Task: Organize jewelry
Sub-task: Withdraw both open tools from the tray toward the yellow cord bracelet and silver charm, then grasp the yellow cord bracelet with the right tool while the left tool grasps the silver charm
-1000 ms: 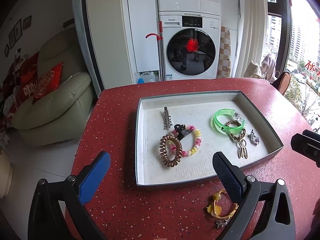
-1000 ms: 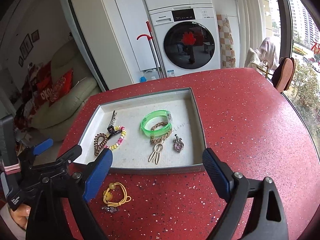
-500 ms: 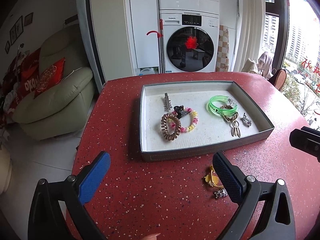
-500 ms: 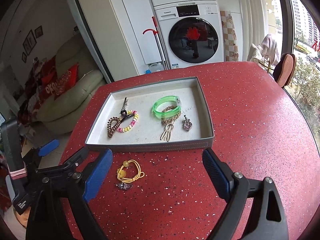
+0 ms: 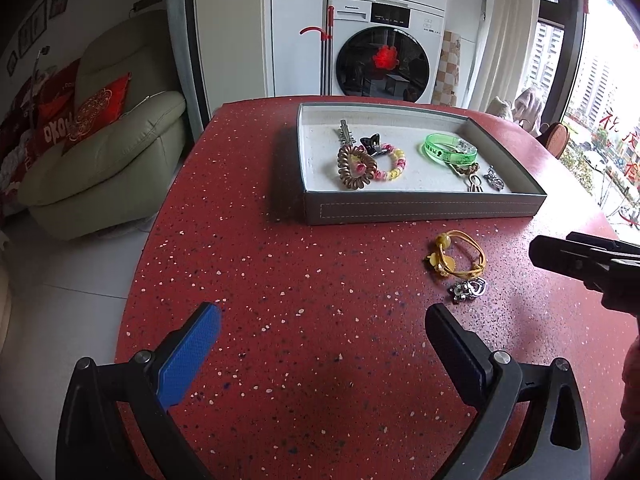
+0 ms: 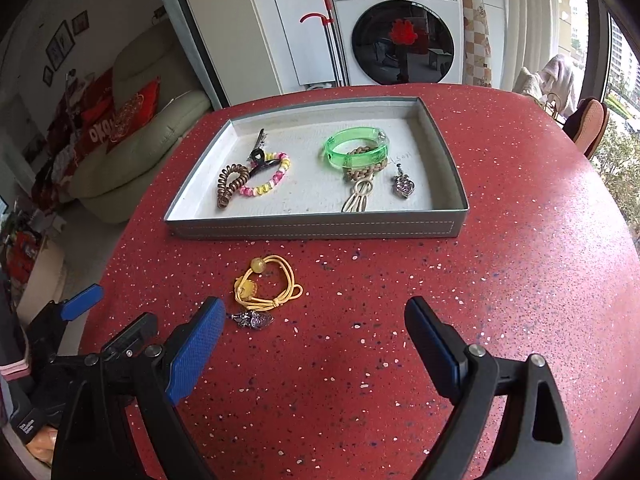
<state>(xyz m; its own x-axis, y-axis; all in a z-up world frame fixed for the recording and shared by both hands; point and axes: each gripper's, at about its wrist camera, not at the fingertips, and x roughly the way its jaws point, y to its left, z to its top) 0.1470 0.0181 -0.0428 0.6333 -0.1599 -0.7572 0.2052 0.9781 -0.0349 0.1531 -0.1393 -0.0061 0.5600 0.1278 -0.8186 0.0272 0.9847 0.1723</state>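
Note:
A grey tray on the red table holds a green bangle, a brown coil hair tie, a pink-yellow bead bracelet, a braided bracelet, a silver pendant and a hair clip. Outside the tray, in front of it, lie a yellow cord hair tie and a small silver charm. My left gripper is open and empty, near the table's front. My right gripper is open and empty, just right of the charm.
The red speckled table is round, with its edge close on the left. A beige sofa stands left of it. A washing machine stands behind, and a window is on the right.
Both grippers have pulled back and lowered toward the near side of the table. The tray now looks farther away, and the yellow hair tie and charm lie in front of the fingers.

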